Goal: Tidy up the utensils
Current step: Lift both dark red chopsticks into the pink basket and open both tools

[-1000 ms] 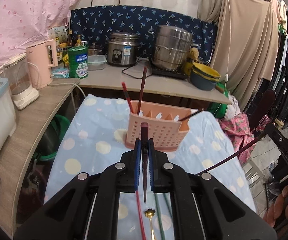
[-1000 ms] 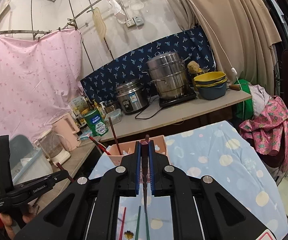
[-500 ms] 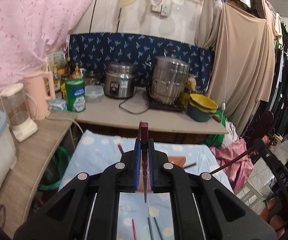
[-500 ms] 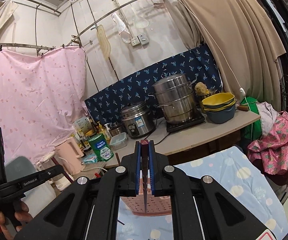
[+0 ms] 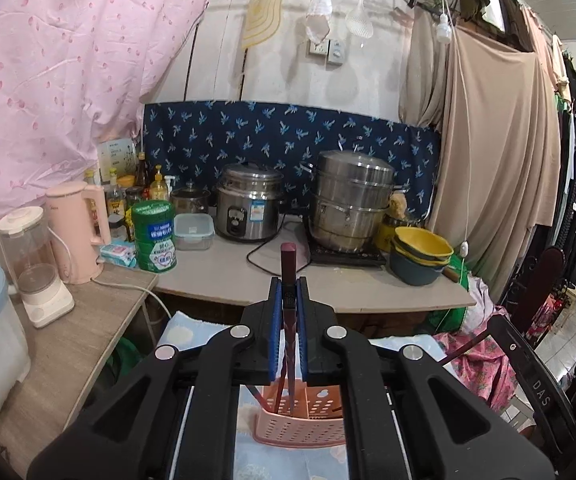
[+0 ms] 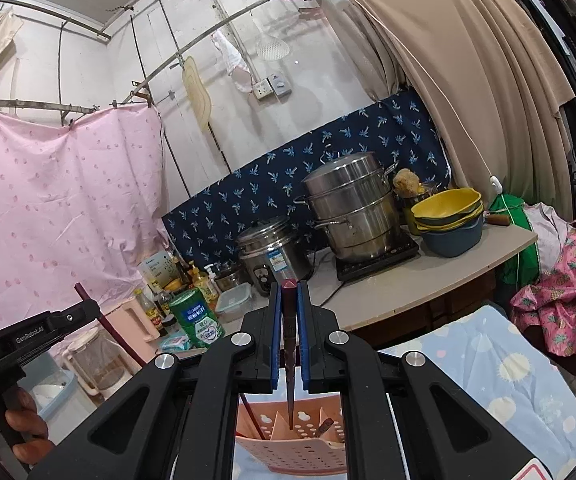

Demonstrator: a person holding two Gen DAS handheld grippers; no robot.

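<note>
Left wrist: tongs hide most of pink basket

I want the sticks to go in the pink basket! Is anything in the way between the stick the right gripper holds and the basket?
Nothing visible blocks it. The right gripper holds a dark red chopstick point down, right above the pink basket. Other chopsticks already lean in the compartments beside it, but the slot under the tip looks free.

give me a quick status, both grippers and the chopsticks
Left gripper shut on a dark red chopstick. Right gripper shut on its own chopstick. Both tips hang over the pink basket. Nothing in the way.
</note>
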